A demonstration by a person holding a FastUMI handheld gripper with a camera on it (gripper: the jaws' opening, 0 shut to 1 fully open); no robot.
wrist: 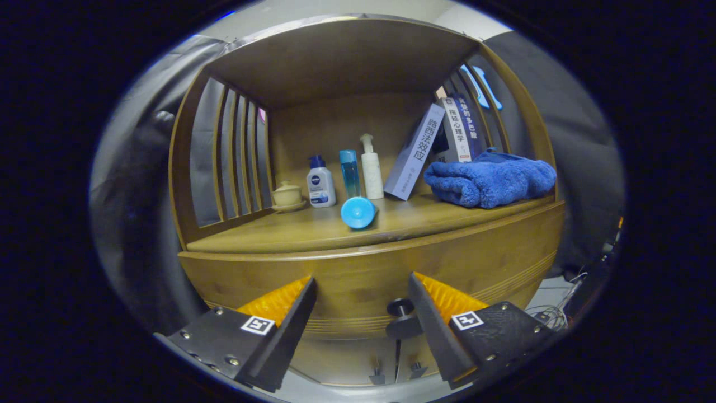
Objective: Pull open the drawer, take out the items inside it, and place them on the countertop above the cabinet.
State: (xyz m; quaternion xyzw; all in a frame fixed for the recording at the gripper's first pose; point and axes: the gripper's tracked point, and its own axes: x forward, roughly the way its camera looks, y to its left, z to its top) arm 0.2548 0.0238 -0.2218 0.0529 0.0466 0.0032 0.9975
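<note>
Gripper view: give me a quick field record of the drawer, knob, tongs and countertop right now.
drawer: shut front, below the countertop
knob: dark round knob, just inside the right finger, not gripped
tongs: tongs open, spread wide in front of the drawer, holding nothing
countertop: countertop holds a blue towel, leaning books, three upright bottles, a lidded cup, and a blue-capped item lying down

Close, level view facing cabinet (369,268)
</note>
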